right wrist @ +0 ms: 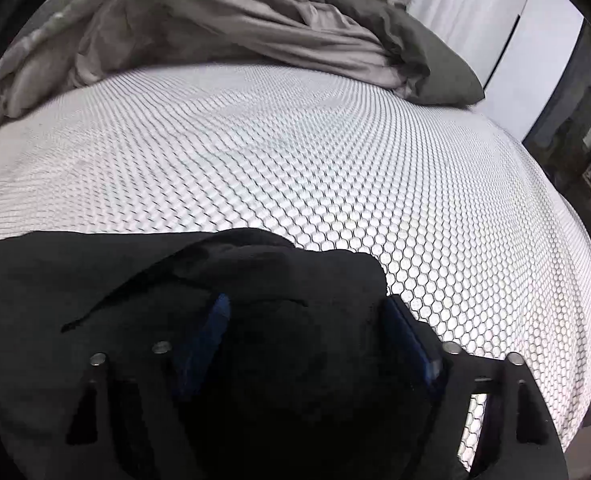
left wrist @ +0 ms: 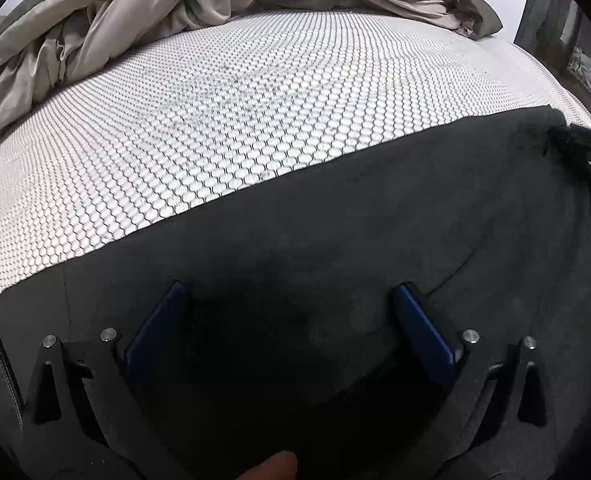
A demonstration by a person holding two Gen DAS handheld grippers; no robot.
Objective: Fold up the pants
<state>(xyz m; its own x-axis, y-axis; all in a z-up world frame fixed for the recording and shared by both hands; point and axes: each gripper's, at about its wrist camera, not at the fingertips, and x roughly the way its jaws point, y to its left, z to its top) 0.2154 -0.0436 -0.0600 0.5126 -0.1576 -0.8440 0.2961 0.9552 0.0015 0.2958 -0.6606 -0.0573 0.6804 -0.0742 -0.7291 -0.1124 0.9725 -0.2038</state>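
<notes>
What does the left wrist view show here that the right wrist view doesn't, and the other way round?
Only the left wrist view shows a black drawstring cord at the right edge and a fingertip at the bottom. Only the right wrist view shows a bunched, raised end of the black pants between the open fingers of the right gripper, and white panels behind the bed. Both show the pants lying on the honeycomb-patterned mattress, a crumpled beige duvet at its far end, and open jaws; the left gripper hovers over flat fabric.
</notes>
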